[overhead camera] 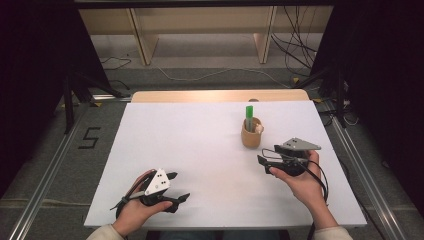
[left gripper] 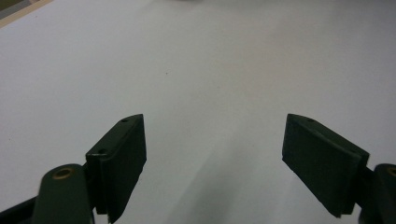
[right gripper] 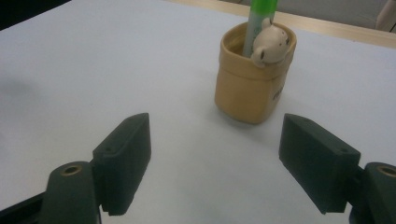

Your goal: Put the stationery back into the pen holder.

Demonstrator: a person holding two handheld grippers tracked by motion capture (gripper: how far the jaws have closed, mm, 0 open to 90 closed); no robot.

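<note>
Nearest you in the high view, your left gripper [overhead camera: 175,190] rests low at the near left of the white tabletop [overhead camera: 200,145], jaws spread and holding nothing. Your right gripper [overhead camera: 264,165] hovers at the right, just on the near side of the tan cup [overhead camera: 251,135], which stands upright to the right of centre with a green pen [overhead camera: 249,116] sticking up out of it.

In the left gripper view, the jaws stand wide apart over bare tabletop.

In the right gripper view, the jaws are also released, and the cup [right gripper: 252,84] sits just beyond them, a little right of centre, with a small bear figure [right gripper: 271,46] on its rim beside the pen [right gripper: 259,18]. If the pen is your aim, raise the right gripper, centre the shaft between the jaws above the rim, and stay clear of the bear so the cup does not tip.
</note>
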